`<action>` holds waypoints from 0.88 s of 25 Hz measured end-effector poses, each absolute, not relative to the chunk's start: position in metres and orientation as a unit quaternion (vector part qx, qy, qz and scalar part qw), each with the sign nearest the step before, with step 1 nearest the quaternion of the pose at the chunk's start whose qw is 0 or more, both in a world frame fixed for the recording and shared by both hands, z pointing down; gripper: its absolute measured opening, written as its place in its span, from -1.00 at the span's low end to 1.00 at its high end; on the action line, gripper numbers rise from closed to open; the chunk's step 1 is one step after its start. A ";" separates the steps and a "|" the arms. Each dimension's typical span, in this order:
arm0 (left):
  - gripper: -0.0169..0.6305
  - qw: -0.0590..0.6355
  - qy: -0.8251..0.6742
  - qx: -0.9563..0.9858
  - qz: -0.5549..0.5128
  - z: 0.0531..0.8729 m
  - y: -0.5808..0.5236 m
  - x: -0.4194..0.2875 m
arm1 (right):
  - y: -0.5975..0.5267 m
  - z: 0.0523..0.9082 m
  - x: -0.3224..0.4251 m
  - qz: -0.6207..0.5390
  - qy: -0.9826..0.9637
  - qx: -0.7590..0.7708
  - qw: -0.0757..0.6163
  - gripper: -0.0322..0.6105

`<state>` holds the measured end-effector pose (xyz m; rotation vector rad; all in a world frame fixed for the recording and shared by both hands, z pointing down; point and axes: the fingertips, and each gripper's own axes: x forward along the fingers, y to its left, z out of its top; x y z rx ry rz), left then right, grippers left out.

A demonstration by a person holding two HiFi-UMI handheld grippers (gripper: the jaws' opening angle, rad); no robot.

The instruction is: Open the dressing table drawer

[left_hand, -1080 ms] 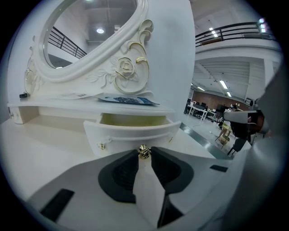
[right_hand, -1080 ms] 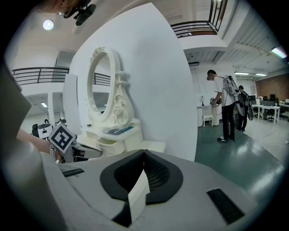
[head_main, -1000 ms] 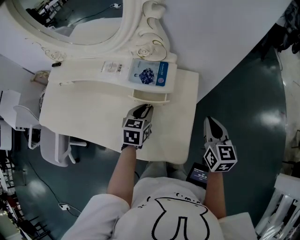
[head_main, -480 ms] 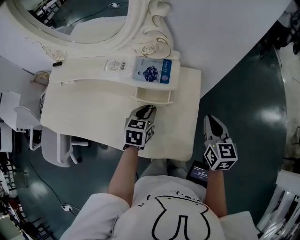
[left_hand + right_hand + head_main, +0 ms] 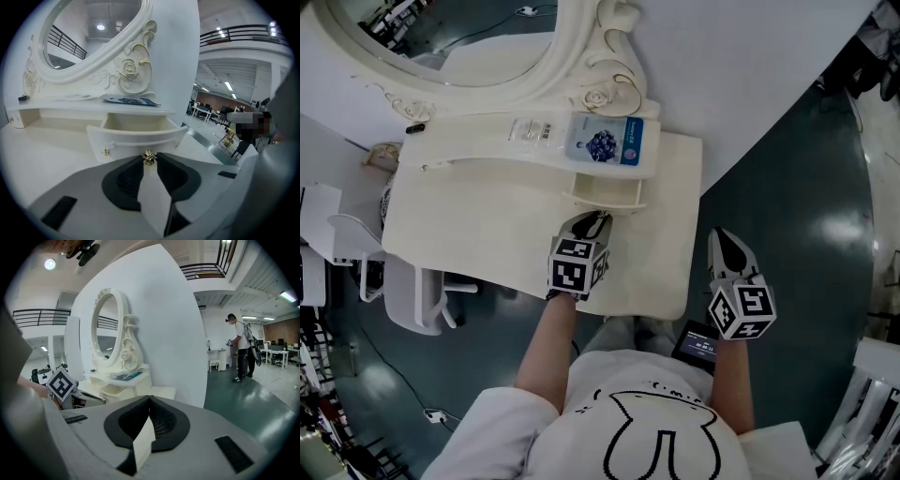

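The cream dressing table (image 5: 487, 225) has a small curved drawer (image 5: 605, 192) under its upper shelf, and it stands pulled partly out, its inside bare (image 5: 136, 123). My left gripper (image 5: 592, 221) reaches to the drawer front from the near side. In the left gripper view the drawer's gold knob (image 5: 149, 160) sits pinched between the tips of that gripper (image 5: 149, 156). My right gripper (image 5: 719, 240) hangs in the air off the table's right edge, over the dark floor. Its jaws meet at the tip, holding nothing (image 5: 149, 397).
An ornate oval mirror (image 5: 469, 37) rises behind the shelf, where a blue-printed packet (image 5: 609, 142) and a clear packet (image 5: 534, 131) lie. A white chair (image 5: 412, 295) stands at the table's left. A white wall panel (image 5: 159, 324) backs the table. A person (image 5: 241, 345) stands far off.
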<state>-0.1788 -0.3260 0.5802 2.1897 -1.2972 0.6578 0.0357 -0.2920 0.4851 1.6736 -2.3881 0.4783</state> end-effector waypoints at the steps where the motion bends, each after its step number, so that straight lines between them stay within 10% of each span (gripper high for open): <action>1: -0.59 0.254 -0.477 0.806 0.242 0.580 -0.326 -0.179 | -0.292 0.485 0.036 0.161 -0.804 0.564 0.093 -0.82; 22: -0.57 0.263 -0.487 0.803 0.220 0.581 -0.315 -0.184 | -0.295 0.476 0.033 0.150 -0.812 0.556 0.099 -0.82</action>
